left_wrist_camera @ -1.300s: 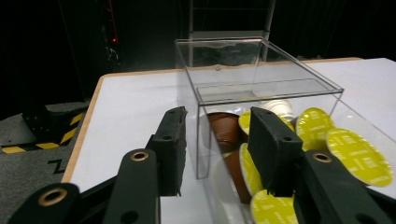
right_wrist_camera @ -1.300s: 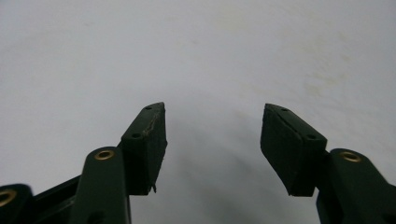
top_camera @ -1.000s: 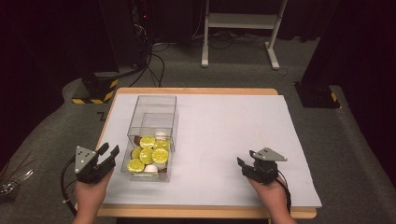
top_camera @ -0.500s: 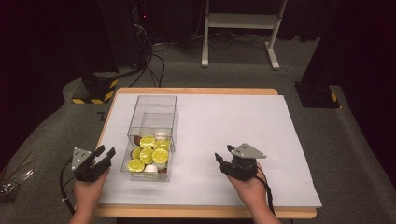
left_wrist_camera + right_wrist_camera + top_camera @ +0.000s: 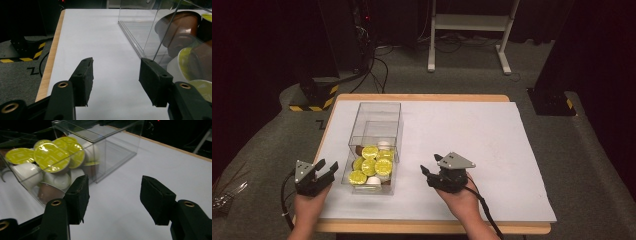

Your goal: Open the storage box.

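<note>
A clear plastic box stands left of centre on the table. Its near end holds several coffee capsules with yellow foil lids and brown or white bodies. My left gripper is low by the box's near left corner, and its jaws have just been opening with nothing between them. In the left gripper view, the left gripper points along the box wall past the capsules. My right gripper, right of the box, has also just been opening and is empty. In its own view, the right gripper faces the box and capsules.
A white sheet covers the wooden table, bare to the right of the box. Beyond the table are floor cables, a white metal stand and a yellow-and-black striped base.
The right gripper has moved left across the sheet towards the box. The left gripper has sunk a little beside the box's near left corner. Both pairs of jaws stand wider.
</note>
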`<state>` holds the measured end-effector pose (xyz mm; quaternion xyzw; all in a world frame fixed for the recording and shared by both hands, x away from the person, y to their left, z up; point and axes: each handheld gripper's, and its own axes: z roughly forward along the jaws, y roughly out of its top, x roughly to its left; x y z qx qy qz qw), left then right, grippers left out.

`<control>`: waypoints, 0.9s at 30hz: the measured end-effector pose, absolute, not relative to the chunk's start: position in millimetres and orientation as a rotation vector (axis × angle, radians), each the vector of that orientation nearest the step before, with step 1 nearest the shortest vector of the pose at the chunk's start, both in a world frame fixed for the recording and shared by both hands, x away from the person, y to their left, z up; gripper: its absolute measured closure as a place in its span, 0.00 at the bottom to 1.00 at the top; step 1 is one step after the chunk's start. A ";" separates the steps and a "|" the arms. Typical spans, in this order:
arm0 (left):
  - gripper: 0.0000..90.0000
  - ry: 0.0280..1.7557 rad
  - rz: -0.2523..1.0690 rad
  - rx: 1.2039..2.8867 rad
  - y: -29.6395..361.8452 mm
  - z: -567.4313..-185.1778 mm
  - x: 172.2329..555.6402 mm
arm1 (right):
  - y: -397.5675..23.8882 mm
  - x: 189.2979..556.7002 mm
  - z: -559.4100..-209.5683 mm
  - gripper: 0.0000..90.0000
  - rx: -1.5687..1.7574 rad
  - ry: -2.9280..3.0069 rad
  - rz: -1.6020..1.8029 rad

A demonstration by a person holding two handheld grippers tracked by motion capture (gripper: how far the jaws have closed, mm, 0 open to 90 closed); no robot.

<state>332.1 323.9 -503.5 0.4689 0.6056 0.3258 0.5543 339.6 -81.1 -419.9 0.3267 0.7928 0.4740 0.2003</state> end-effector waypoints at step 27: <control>0.49 1.423 0.752 1.103 324.4 -504.0 331.4 | 39.0 358.0 -412.2 0.37 0.638 2.488 1.295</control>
